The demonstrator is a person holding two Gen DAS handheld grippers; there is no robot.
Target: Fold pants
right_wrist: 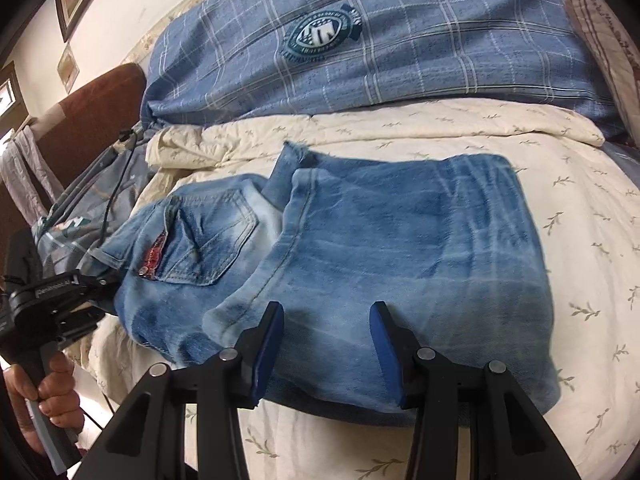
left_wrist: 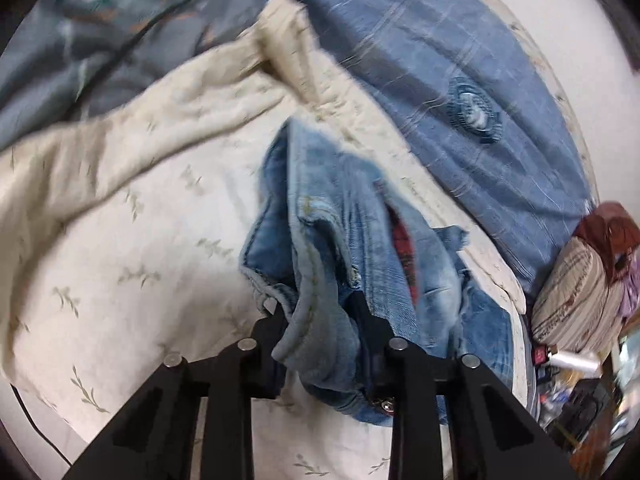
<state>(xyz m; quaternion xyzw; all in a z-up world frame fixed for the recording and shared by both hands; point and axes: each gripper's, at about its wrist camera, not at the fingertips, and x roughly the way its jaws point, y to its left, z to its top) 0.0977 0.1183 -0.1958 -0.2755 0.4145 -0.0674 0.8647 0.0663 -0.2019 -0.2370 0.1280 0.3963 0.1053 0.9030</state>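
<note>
Light blue jeans (right_wrist: pixel 400 248) lie folded on a cream leaf-print quilt (right_wrist: pixel 580 208), legs doubled over the seat, back pocket (right_wrist: pixel 208 240) showing at the left. My right gripper (right_wrist: pixel 326 316) stands open, its blue-padded fingertips resting on the near edge of the folded legs. My left gripper (left_wrist: pixel 320 312) is shut on a bunched fold of the jeans (left_wrist: pixel 332 220) at the waistband end, lifting it off the quilt. In the right wrist view the left gripper (right_wrist: pixel 100 280) sits at the jeans' left end, held by a hand (right_wrist: pixel 52 396).
A blue plaid pillow (right_wrist: pixel 360 60) with a round badge lies behind the jeans. Grey patterned bedding (left_wrist: pixel 100 40) and a black cable (right_wrist: pixel 116 188) are at the left by a brown headboard (right_wrist: pixel 80 120). A striped pillow (left_wrist: pixel 572 300) and clutter sit past the bed's edge.
</note>
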